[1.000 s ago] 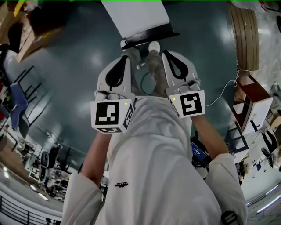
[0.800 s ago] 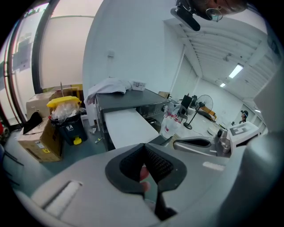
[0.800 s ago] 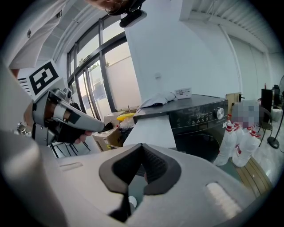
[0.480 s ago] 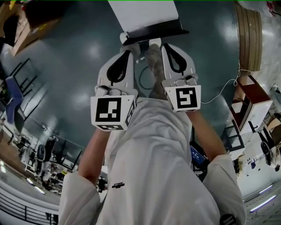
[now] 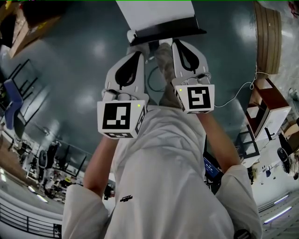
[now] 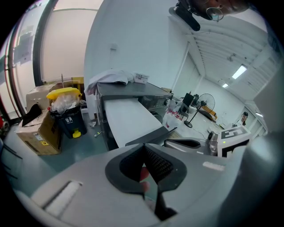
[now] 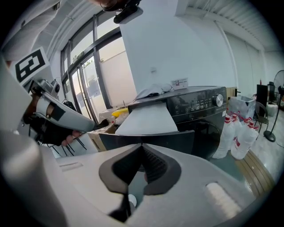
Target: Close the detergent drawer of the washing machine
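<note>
The washing machine [image 7: 202, 104] is dark grey, and its detergent drawer [image 7: 148, 119] stands pulled far out, a long white top with a dark front panel [image 7: 146, 138]. In the head view the drawer [image 5: 152, 14] and its front panel [image 5: 166, 33] lie at the top centre. My left gripper [image 5: 140, 55] is shut and empty, its tip just short of the panel. My right gripper [image 5: 176, 44] is also shut and empty, its tip at the panel's edge. The left gripper view shows the drawer [image 6: 128, 119] straight ahead of the shut left gripper [image 6: 144, 148].
A cloth [image 6: 111, 77] lies on the machine. Left of it stand a black bin with a yellow lid [image 6: 66, 111] and a cardboard box [image 6: 37, 133]. White bags [image 7: 237, 133] stand at its right. A cable [image 5: 152, 81] loops on the floor; a wooden pallet [image 5: 267, 32] lies right.
Both grippers have moved forward toward the drawer's dark front panel, the right one further. Their jaws stayed shut.
</note>
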Demonstrator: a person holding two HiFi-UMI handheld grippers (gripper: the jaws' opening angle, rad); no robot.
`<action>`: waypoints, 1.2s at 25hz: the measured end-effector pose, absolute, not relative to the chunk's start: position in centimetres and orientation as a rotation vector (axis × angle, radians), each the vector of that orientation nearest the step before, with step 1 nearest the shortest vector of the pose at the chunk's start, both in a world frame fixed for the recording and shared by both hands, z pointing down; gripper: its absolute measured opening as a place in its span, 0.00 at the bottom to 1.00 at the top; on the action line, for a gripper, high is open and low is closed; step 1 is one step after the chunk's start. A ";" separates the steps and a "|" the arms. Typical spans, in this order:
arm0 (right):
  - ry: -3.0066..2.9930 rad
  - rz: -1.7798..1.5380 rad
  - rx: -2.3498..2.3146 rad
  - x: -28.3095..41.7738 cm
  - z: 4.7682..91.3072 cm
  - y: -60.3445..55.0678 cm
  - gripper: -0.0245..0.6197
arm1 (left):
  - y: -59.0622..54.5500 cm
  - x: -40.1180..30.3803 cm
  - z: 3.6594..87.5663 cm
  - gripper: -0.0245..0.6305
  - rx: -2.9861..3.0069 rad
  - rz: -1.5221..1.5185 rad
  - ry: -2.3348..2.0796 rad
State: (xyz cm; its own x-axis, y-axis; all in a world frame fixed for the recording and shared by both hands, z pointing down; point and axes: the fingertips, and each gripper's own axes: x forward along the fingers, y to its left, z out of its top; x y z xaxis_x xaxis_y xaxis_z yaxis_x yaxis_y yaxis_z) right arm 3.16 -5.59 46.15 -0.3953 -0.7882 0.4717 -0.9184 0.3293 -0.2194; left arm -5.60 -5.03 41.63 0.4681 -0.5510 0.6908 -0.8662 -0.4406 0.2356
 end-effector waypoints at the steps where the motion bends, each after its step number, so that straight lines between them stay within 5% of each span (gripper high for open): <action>1: -2.314 0.667 1.536 3.1 46.4 -5.7 0.04 | -5.0 -5.7 41.7 0.06 2.141 0.716 -1.173; 30: -2.360 0.629 1.584 2.9 45.7 -10.0 0.04 | -7.0 -6.9 41.5 0.06 2.113 0.685 -1.212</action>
